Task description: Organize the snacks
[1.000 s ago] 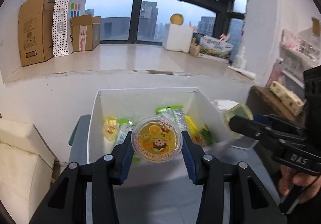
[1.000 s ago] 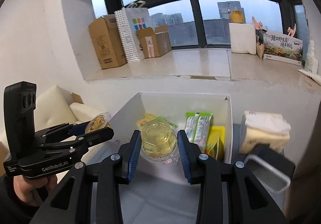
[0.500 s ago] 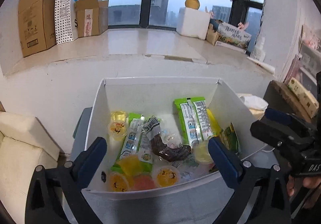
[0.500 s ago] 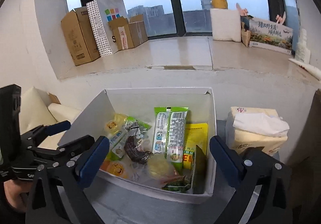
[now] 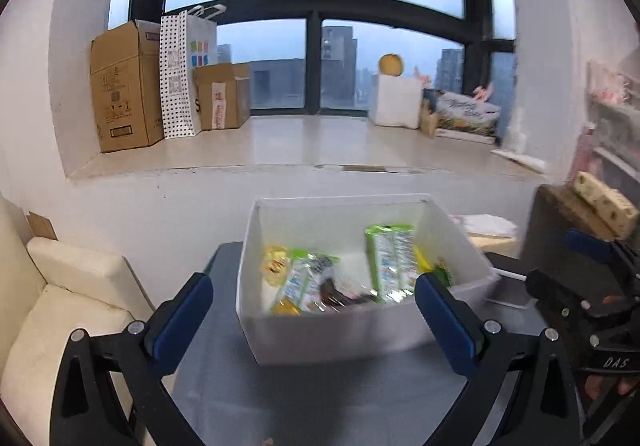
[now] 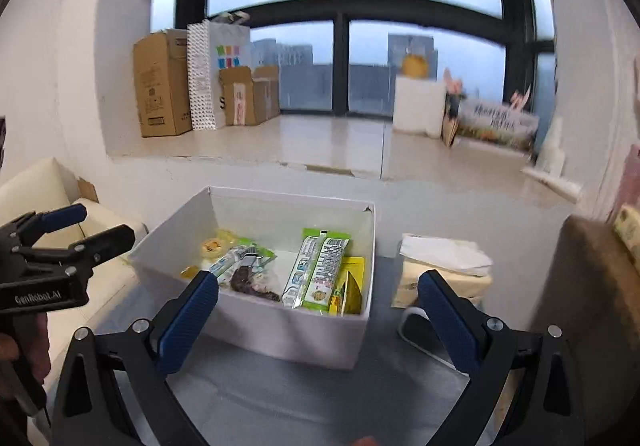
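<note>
While both grippers hang over a grey table (image 5: 320, 398), one white box (image 5: 340, 330) of snacks is seen standing on it, open at the top. The left gripper (image 5: 314, 314) is shown with its two blue-padded jaws spread wide and nothing between them; the box's near wall lies beyond the gap. The right gripper (image 6: 318, 316) is likewise spread wide and empty, short of the same box (image 6: 280, 334). Inside the box, two long green packets (image 6: 318, 272) are laid side by side toward the right, with one yellow packet (image 6: 352, 278) just beside them against the right wall. Toward the left, two small yellow jelly cups (image 6: 212, 246) can be made out, near one pale green-and-blue packet (image 6: 236, 256) and one dark wrapped snack (image 6: 250, 282); the heap is blurred in the left view, so the full count cannot be told. One pack of tissues (image 6: 444, 266) is set just right of the box. On the window ledge (image 6: 328, 142) behind, two brown cardboard boxes (image 6: 160, 82) are stood with one dotted paper bag (image 6: 208, 74) between them, and one white block (image 6: 418, 106) is placed well apart to the right, topped by one round yellow fruit (image 6: 416, 64). One cream sofa (image 5: 60, 310) is seen at the left.
</note>
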